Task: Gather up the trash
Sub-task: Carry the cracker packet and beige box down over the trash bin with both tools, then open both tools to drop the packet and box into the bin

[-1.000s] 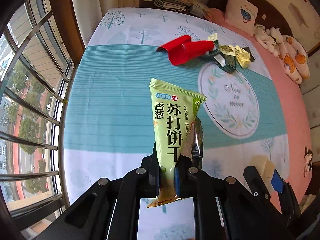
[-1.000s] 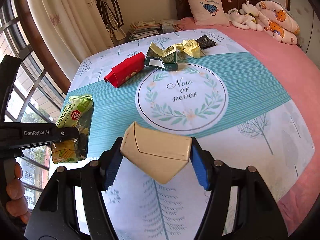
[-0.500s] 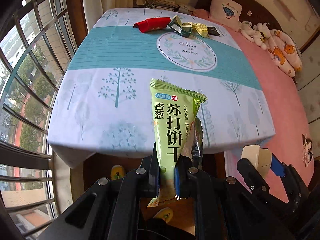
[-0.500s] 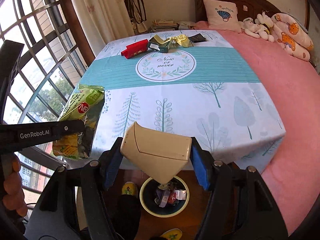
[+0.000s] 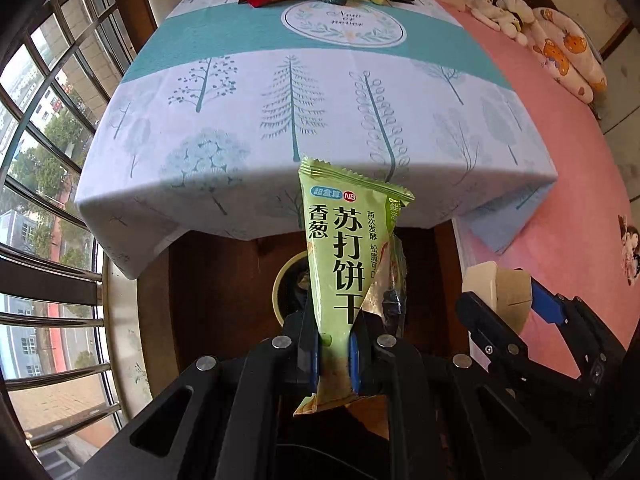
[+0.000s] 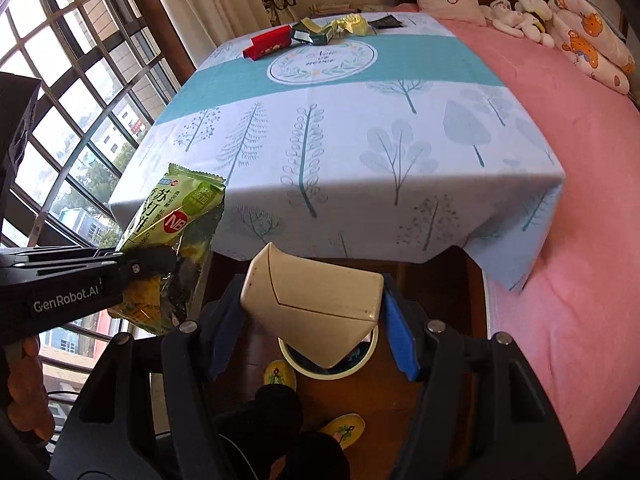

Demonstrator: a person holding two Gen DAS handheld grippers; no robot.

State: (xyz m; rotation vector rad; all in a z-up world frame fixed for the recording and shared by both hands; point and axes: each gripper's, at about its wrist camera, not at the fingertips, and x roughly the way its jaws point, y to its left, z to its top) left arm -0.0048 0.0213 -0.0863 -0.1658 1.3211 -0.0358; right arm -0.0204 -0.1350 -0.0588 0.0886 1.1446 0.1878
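Above the bin (image 6: 370, 354), the left gripper (image 5: 334, 344) pinches a green wrapper (image 5: 346, 248); the right gripper (image 6: 310, 312) clamps a beige carton (image 6: 316, 304).

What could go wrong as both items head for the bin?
1. The bin has a small mouth and is mostly hidden behind the carton, so a drop may land on the floor.
2. The wrapper, pinched near its bottom by the left gripper, is light and may flutter wide.
3. The two grippers are close together and could collide.
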